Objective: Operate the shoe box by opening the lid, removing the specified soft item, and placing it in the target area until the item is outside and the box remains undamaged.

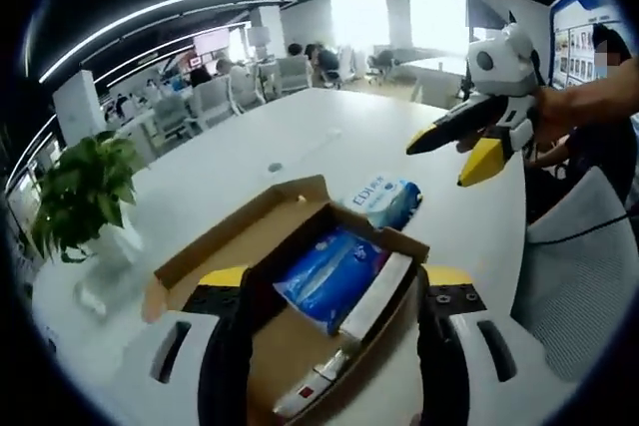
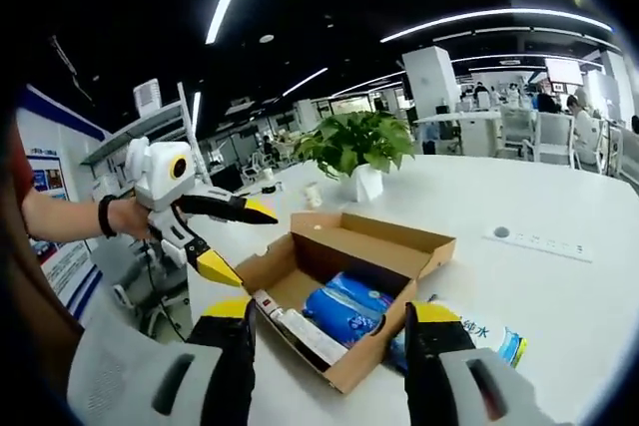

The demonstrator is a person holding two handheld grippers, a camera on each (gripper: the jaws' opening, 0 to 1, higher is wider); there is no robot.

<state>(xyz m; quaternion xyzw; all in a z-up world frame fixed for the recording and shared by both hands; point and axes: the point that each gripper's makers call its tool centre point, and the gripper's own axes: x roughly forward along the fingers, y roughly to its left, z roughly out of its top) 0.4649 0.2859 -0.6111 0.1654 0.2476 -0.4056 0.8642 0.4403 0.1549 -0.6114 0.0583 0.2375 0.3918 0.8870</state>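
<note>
Both my grippers' fingers (image 1: 329,346) (image 2: 329,366) spread empty above the open shoe box (image 2: 344,276); I should pinch the blue soft pack (image 2: 346,308) gently, clear of the cardboard walls.

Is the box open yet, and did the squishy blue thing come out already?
Done: the brown cardboard shoe box is open, its lid flap folded back. In hand: nothing; the left gripper and right gripper are both open, held above the white table. Left: the soft blue plastic packet lies inside the box and must be lifted out. Another blue packet already lies outside.
</note>
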